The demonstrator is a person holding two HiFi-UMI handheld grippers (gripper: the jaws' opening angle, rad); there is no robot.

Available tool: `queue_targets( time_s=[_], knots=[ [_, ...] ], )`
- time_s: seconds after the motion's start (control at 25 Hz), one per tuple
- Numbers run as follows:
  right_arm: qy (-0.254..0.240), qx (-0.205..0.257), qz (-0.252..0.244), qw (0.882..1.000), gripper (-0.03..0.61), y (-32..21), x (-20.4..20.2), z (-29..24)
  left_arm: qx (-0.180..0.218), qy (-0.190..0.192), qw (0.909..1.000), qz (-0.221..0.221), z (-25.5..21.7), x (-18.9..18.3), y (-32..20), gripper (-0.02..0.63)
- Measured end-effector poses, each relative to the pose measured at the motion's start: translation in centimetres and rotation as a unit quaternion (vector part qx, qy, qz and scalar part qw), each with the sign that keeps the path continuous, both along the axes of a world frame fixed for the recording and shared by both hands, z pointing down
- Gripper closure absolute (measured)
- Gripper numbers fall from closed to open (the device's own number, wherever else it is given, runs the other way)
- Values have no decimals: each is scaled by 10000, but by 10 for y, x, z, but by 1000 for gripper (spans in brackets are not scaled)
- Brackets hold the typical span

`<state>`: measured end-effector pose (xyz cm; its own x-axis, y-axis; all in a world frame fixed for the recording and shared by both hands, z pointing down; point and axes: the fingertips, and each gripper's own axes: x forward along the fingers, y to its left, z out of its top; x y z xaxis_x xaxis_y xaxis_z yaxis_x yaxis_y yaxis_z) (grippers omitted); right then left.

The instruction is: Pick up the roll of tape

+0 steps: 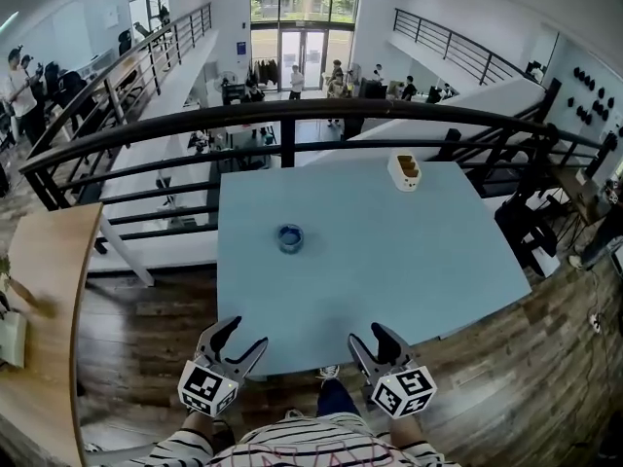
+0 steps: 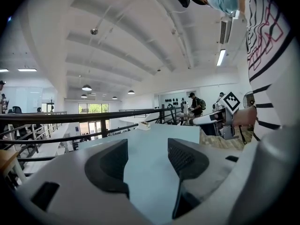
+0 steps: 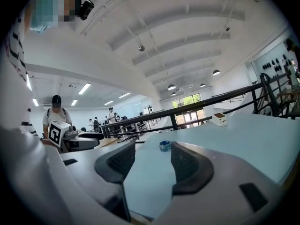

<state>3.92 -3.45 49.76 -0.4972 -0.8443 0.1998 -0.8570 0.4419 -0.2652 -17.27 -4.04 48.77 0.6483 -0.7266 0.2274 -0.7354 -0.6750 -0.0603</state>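
Roll of tape is the small blue ring lying flat on the pale blue tabletop, a bit left of the middle and well apart from both tools, so nothing's grabbed it yet.

Going from the left: the left hand-held gripper hangs at the near edge of the tabletop, jaws spread apart with only bare surface between them. It's aimed toward the far right corner, so the tape doesn't even show in its own view. My guess is it's just parked there.

The tape sits further in, ahead of the gap between the two tools.

The right hand-held gripper is at the near edge too, jaws also wide and empty. Its view has the tape lined up right between them in the distance, so I'd bet that's the one set up for the reach.

Over at the far right there's a small white box near the railing, well clear of the tape, so it shouldn't get in the way.
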Motion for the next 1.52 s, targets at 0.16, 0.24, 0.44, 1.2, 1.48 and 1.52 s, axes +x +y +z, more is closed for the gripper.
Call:
queue_targets(
  time_s=[0.16,0.24,0.44,1.2,1.48,1.52],
  knots=[
    [-14,36,-195,9998,347,-30,-5,-2,51,-48,9999,-124,-3,-4,-24,368],
    [-2,51,-250,9997,347,-45,-5,-2,77,-123,9998,-150,-2,-4,-35,368],
    [8,45,-412,9991,347,-80,-1,-2,122,-312,9992,-236,-2,0,-69,368],
    [-81,-205,-518,9984,347,-166,26,11,503,-1105,9925,148,-31,30,-198,368],
    [-64,-332,-421,9985,347,-174,36,21,529,-1631,9843,430,-21,40,-235,368],
    [-61,-361,-401,9985,347,-175,38,22,507,-1701,9830,480,-18,42,-239,368]
  ],
)
